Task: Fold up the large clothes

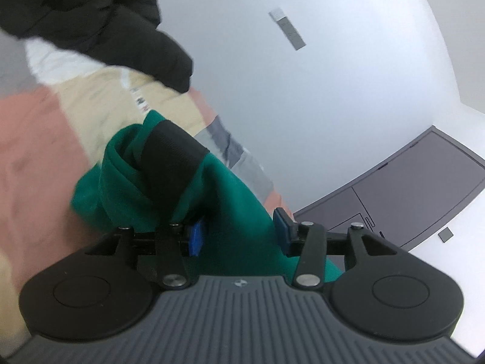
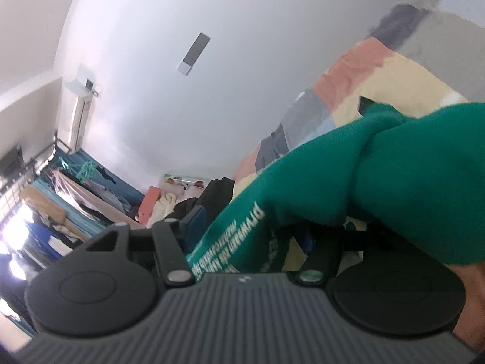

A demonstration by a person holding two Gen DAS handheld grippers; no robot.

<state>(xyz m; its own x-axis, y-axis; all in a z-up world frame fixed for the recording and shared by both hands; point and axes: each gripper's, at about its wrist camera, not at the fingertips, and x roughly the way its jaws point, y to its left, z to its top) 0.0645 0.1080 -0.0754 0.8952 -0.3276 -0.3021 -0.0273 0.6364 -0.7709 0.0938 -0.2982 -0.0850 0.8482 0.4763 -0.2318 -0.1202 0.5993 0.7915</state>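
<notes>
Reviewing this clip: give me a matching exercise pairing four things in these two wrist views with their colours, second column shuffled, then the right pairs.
Column one:
1. garment between the fingers of both hand-held grippers
2. ribbed cuff on that garment
3. jacket lying on the bedspread
4. gripper pads

Column two:
A. blue
B. green
C. black, puffy
D. black band

Pairs:
1-B: the green garment
2-D: the ribbed cuff
3-C: the black jacket on the patchwork bedspread
4-A: the pads of the left hand-held gripper; the right hand-held gripper is partly draped by the cloth.
</notes>
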